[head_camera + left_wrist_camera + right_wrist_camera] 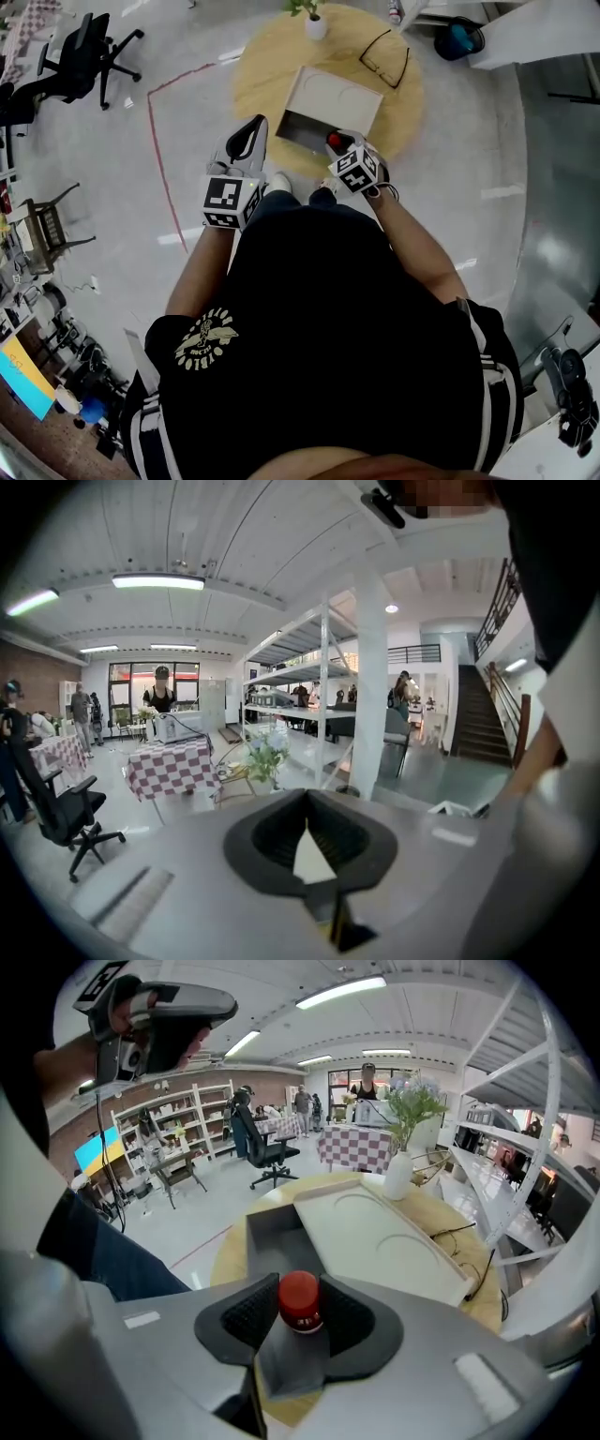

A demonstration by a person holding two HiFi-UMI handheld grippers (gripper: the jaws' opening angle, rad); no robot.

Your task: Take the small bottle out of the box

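- small bottle [299,1301], red cap: pinched btwn pads of R gripper [301,1288], cap poking above them.
- box [380,1234]: just beyond those tips, open end nearest, on round wood table [265,58].
- L gripper [307,799]: pads pressed together, empty, held high, well apart from box.

The small bottle [300,1299] sits between the jaws of the right gripper [298,1288]. Just ahead of it the box [384,1237] lies on the table [262,56], with a vase [399,1174] behind the box and glasses [384,56] to the box's right. The left gripper [246,141] is higher, to the left.
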